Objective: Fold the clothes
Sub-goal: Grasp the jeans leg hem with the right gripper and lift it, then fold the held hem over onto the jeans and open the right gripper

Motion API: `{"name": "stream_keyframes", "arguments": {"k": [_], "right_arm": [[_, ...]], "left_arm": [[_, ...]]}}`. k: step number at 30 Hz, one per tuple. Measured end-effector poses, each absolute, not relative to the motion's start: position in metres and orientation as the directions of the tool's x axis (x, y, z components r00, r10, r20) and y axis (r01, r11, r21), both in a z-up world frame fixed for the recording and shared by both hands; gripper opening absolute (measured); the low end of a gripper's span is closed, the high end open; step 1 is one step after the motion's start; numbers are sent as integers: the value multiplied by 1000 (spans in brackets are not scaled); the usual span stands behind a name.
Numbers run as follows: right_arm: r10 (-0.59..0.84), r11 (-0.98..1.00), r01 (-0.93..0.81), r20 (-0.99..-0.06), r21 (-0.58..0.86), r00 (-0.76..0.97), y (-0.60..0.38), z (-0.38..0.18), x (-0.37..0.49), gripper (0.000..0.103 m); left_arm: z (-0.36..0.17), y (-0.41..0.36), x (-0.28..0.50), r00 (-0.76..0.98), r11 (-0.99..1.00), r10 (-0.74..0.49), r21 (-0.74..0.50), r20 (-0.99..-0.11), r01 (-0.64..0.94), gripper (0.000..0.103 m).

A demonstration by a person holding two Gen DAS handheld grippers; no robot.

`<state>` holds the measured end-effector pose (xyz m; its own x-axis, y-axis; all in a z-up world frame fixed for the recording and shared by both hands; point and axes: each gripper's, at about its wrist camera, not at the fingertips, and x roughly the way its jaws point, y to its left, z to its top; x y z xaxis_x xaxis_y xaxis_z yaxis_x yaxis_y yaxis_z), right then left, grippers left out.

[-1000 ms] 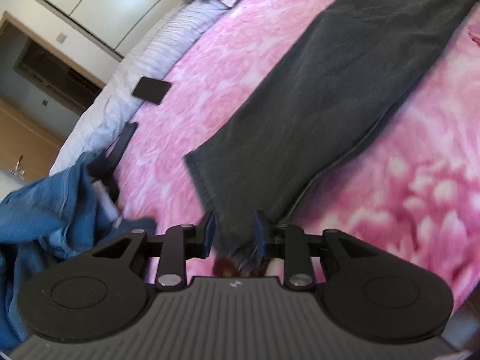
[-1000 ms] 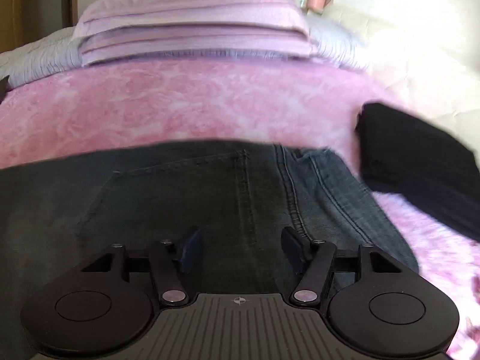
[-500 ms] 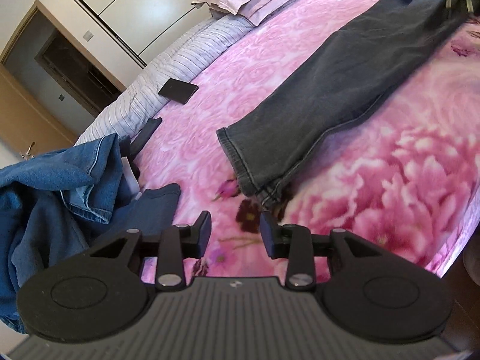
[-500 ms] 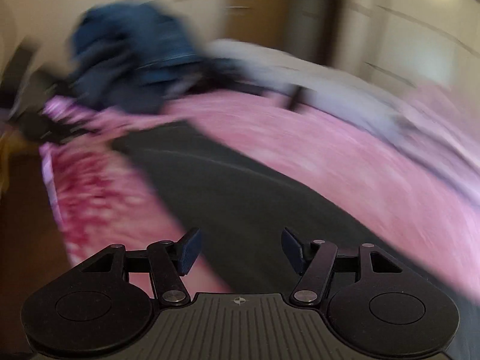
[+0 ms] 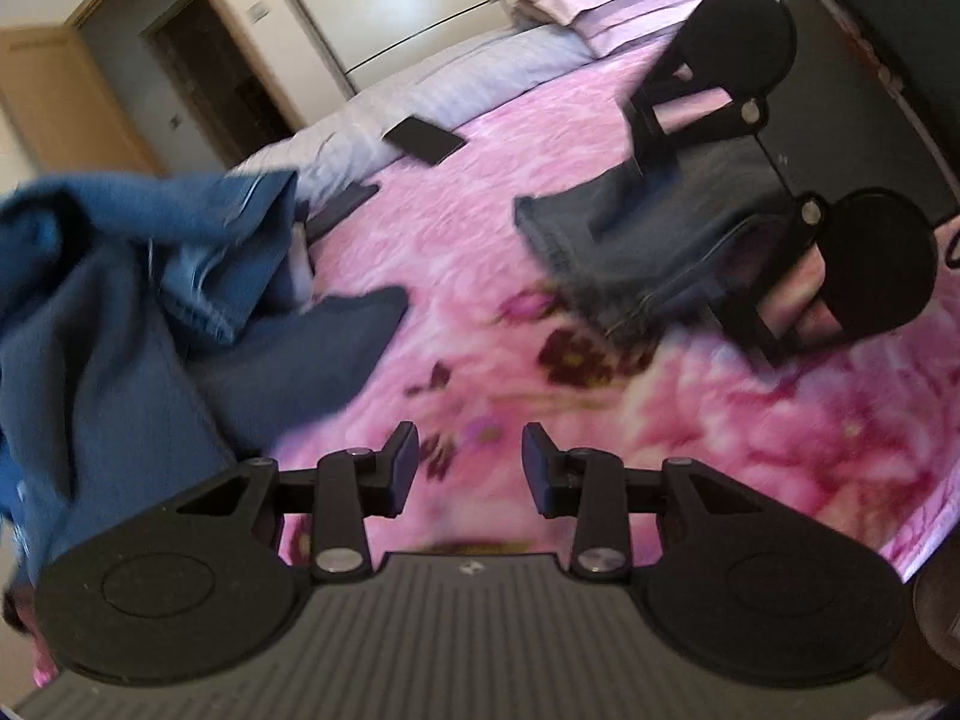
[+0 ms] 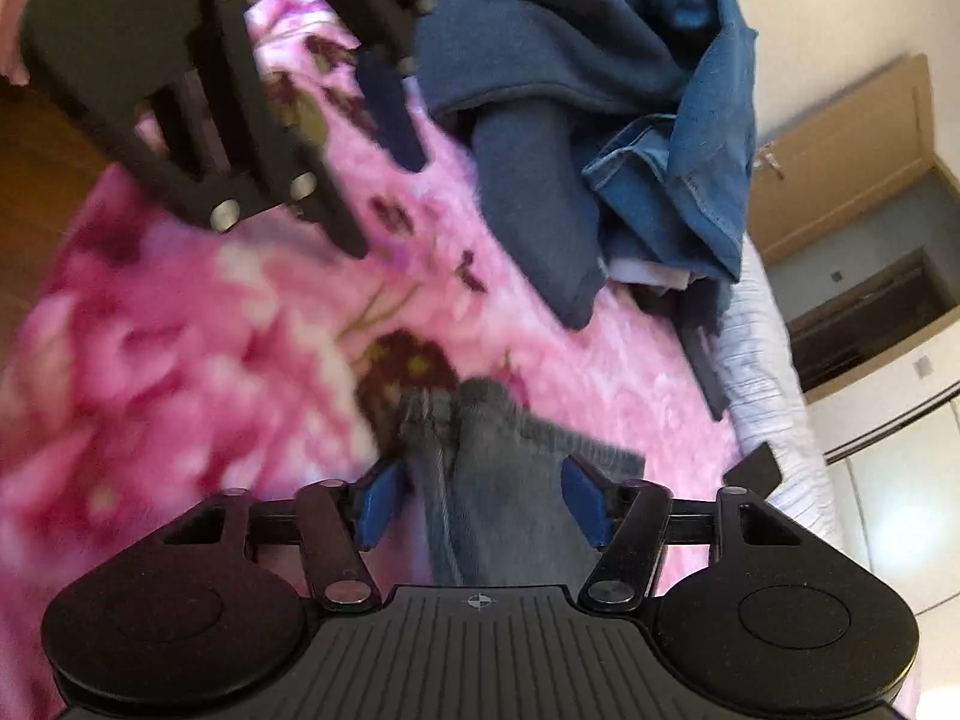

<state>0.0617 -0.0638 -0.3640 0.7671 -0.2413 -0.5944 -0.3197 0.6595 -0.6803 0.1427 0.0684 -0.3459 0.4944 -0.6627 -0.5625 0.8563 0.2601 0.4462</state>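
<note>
Pink floral bedspread (image 5: pixel 750 420). Grey jeans (image 6: pixel 480 480): hem end lies between the closing right gripper (image 6: pixel 480 495), apparently not yet pinched; legs run back beneath it. Left gripper (image 5: pixel 468 468): apart, empty, further off.

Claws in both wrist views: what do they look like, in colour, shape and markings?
The left claw and right claw match: matte black linkage arms with silver pivot screws, a round black disc on each side, and a ribbed dark grey base bearing a small crosshair mark. The fingers carry blue pads. No cables, hands or sleeves show.
</note>
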Motion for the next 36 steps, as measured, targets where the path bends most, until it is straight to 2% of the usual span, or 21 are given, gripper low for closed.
{"name": "stream_keyframes", "arguments": {"k": [1,4,7,10,13,14,16,19,20,26,28,31,33,36], "right_arm": [[-235,690,-299,-594,-660,769,-66,-360,62,7],[-181,832,-174,-554,-527,812,-87,-336,50,4],[-136,962,20,-415,-273,899,-131,-285,9,4],[-241,963,258,-177,78,954,-197,-226,-80,4],[-508,801,486,-32,348,861,-256,-218,-199,4],[-585,722,543,-42,429,810,-274,-229,-233,4],[-698,531,633,-134,564,704,-306,-265,-294,4],[-754,307,740,-322,598,573,-337,-315,-346,4],[-753,270,753,-357,600,553,-343,-324,-357,4],[-724,259,746,-388,613,570,-357,-337,-384,4],[-736,292,730,-343,618,584,-356,-329,-395,4],[-789,379,752,-236,539,567,-340,-309,-412,4],[-788,348,779,-287,522,545,-346,-310,-417,4],[-690,309,792,-450,526,567,-369,-328,-418,5]], "left_arm": [[-348,70,143,496,266,-662,442,-563,857,33],[-347,71,138,507,263,-664,463,-550,847,33],[-341,66,130,504,232,-677,494,-537,838,34],[-328,53,117,477,196,-711,505,-517,840,34],[-314,35,98,433,145,-753,517,-495,844,34],[-310,29,91,416,127,-767,519,-489,845,34],[-303,13,74,372,87,-794,515,-481,853,34],[-297,-13,47,308,26,-822,509,-479,860,34],[-296,-20,37,288,3,-828,510,-481,860,34],[-296,-68,-23,159,-147,-851,517,-500,843,34],[-293,-85,-40,113,-188,-857,510,-503,840,34],[-287,-109,-59,33,-240,-863,466,-505,852,34],[-285,-126,-69,-27,-281,-859,427,-511,860,34],[-291,-151,-84,-90,-341,-843,397,-530,852,35]]}}
